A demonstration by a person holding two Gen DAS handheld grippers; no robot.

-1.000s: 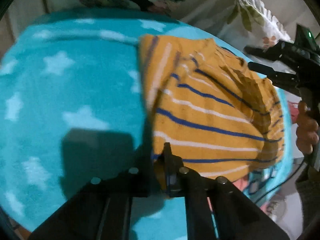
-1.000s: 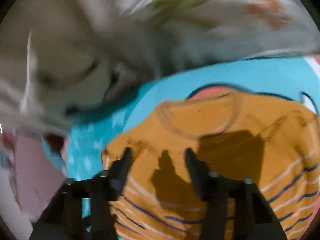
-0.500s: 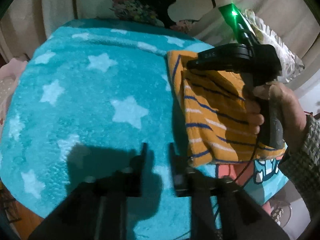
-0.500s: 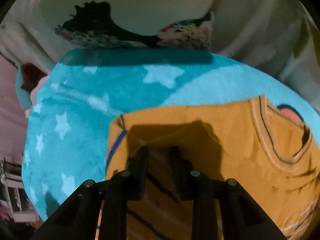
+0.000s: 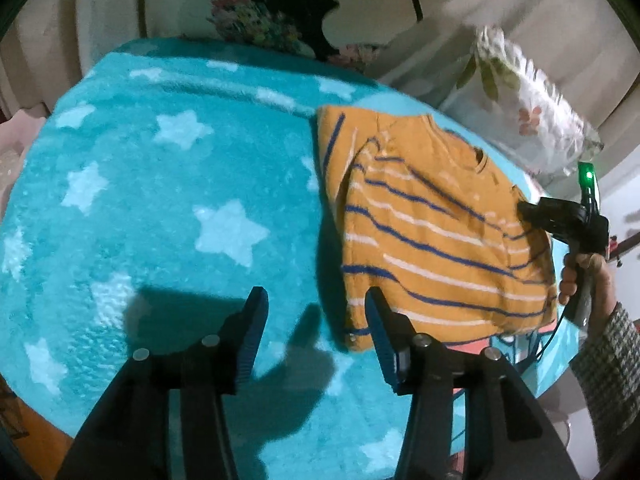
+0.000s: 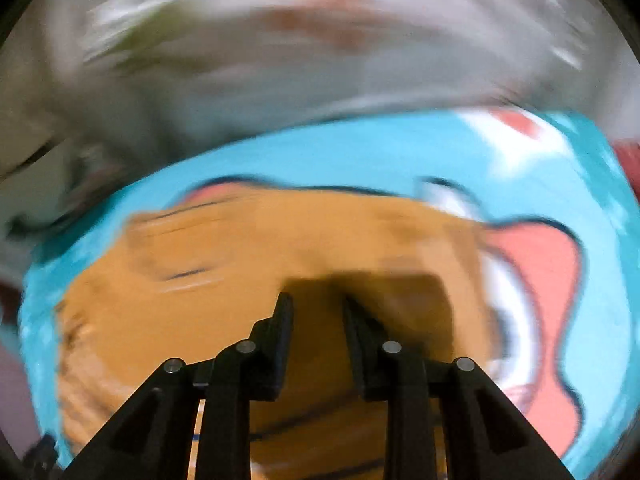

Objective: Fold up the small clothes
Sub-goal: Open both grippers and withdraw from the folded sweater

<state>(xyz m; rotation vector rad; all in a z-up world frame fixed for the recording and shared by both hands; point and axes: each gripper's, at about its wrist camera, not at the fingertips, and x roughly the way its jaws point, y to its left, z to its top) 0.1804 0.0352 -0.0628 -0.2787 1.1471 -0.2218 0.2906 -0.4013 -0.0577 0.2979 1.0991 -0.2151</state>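
Now that the left gripper (image 5: 316, 312) has let go of the hem it was pinching a second ago, its jaws are opening with nothing between them, and only the blanket (image 5: 168, 200) shows in the gap. One blue pad sits just beside the lower corner of the shirt (image 5: 432, 232) without pressing on it. The shirt, orange with blue and white stripes, lies on the right part of the blanket with one side folded over onto the body, its left edge straight and doubled and its neckline toward the far end. That first lengthwise fold looks done.

Half a second ago the right gripper (image 6: 316, 304) was over the shirt's middle; it now sits off the far right edge, where the left camera shows a hand (image 5: 580, 276) around its handle. Its own view is badly smeared, but the jaws stand narrow with orange cloth seen behind them, probably hovering above it rather than gripping it. I judge the next step to be taking the right side and folding it across to meet the first.
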